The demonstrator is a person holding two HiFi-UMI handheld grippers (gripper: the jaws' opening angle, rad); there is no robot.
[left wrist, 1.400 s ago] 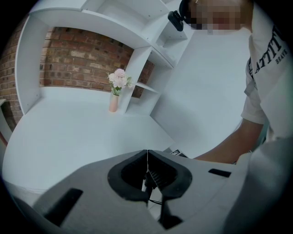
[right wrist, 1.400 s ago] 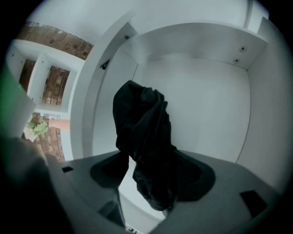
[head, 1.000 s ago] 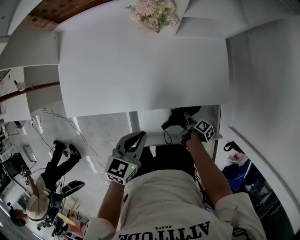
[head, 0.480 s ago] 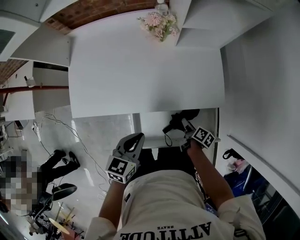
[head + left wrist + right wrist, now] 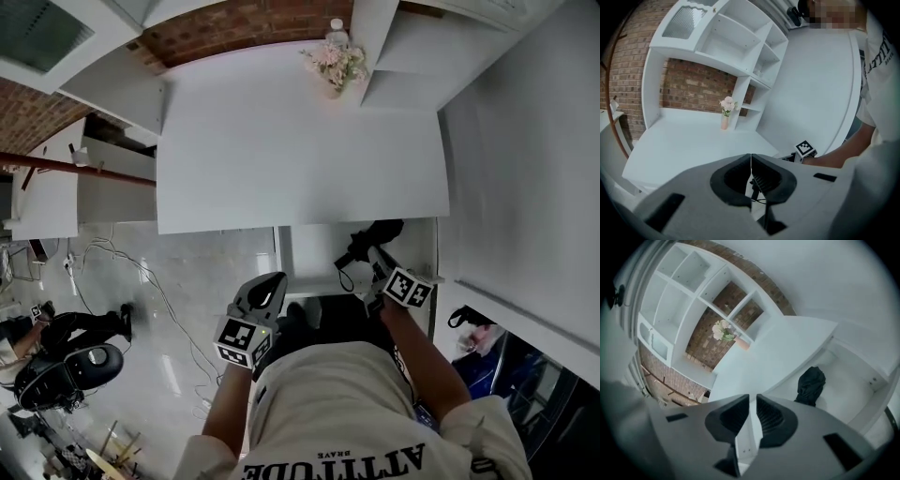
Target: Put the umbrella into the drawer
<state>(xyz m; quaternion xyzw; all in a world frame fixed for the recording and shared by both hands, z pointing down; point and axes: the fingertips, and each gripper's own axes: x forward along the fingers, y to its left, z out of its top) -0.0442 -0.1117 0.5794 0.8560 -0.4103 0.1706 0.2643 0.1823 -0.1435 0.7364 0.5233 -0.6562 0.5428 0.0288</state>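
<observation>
The black folded umbrella (image 5: 373,234) lies in the open white drawer (image 5: 305,253) under the desk (image 5: 300,150); in the right gripper view the umbrella (image 5: 811,385) rests on the drawer floor (image 5: 853,390), its strap hanging over the front. My right gripper (image 5: 373,257) hovers just in front of it. Its jaws (image 5: 753,401) are closing with a narrow gap left and nothing between them. My left gripper (image 5: 270,283) hangs left of the drawer over the floor. It (image 5: 751,159) is shut and empty.
A vase of pink flowers (image 5: 335,64) stands at the desk's far edge below white shelves (image 5: 740,42). A white wall (image 5: 525,169) borders the right side. Cables (image 5: 141,272) lie on the floor at left, where a person (image 5: 56,342) sits among gear.
My right gripper has pulled back and up from the umbrella, which stays in the drawer. The left gripper has shifted slightly toward the desk. The head view has tilted to show more of the shelves.
</observation>
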